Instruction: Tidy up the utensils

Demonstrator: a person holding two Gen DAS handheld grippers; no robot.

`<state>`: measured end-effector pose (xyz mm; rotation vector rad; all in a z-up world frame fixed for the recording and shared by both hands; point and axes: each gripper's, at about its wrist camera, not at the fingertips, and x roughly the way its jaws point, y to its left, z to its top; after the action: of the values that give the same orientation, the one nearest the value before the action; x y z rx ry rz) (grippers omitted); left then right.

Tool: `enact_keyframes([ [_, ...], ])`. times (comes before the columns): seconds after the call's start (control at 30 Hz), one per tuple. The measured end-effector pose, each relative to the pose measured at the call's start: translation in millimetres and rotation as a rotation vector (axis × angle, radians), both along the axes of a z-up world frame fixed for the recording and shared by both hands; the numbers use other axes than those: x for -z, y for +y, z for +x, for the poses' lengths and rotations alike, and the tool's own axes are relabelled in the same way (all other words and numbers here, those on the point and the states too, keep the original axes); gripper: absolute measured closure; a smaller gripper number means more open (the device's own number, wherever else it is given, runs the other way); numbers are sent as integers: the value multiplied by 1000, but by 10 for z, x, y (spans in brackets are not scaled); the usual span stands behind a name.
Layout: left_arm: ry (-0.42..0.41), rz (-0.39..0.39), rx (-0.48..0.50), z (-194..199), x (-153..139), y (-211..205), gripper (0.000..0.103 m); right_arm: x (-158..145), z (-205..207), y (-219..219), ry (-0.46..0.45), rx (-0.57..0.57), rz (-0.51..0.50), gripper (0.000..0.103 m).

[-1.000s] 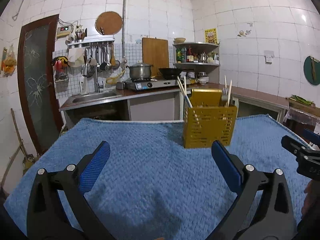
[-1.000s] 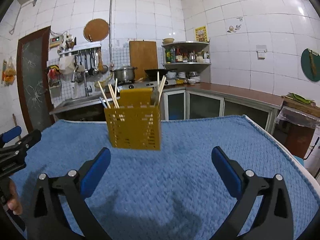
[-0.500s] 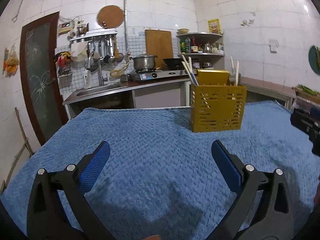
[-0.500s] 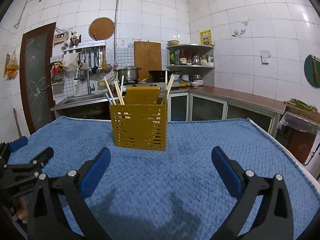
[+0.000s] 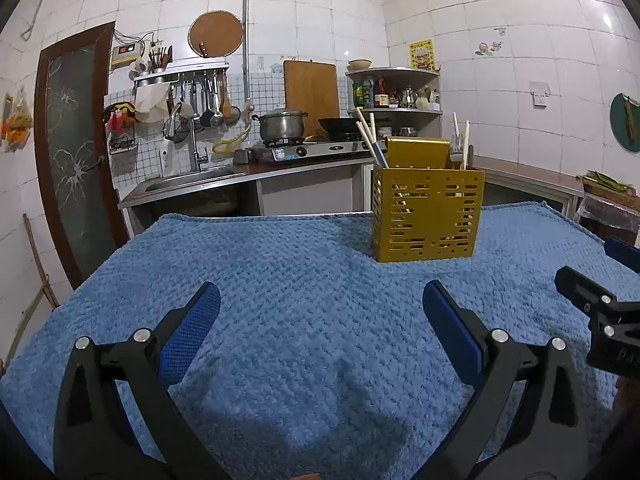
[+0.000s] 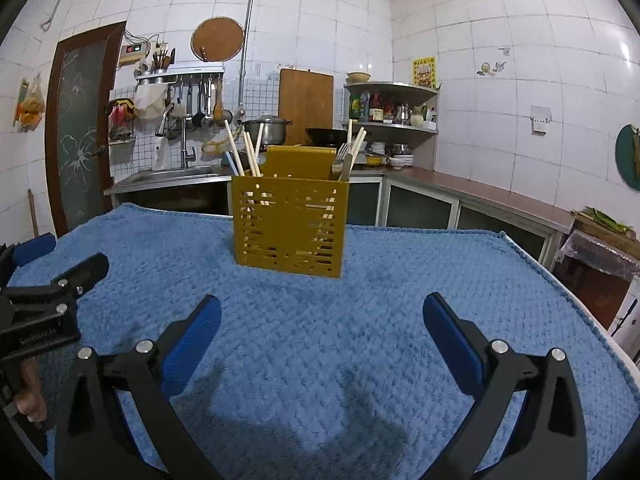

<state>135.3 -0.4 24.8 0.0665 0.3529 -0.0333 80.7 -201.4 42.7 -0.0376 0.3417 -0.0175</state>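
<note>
Both the left gripper (image 5: 320, 320) and the right gripper (image 6: 322, 322) are being held wide and empty above the blue towel (image 6: 380, 300). Chopsticks (image 6: 244, 152) are already being kept in the yellow caddy (image 6: 290, 230), far centre; nothing loose is being shown.

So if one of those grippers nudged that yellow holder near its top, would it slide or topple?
The yellow holder looks taller than its base is wide, so a high push might tip it. The plush blue towel probably grips its bottom, discouraging sliding. Its slotted walls suggest it is fairly light, and the chopsticks would likely rattle.
</note>
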Motion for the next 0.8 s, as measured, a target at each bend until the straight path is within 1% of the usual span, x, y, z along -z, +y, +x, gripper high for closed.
enact_keyframes([
  [0.8, 9, 0, -6, 21, 16, 34, 5, 48, -15, -58, 1, 23, 41, 5],
])
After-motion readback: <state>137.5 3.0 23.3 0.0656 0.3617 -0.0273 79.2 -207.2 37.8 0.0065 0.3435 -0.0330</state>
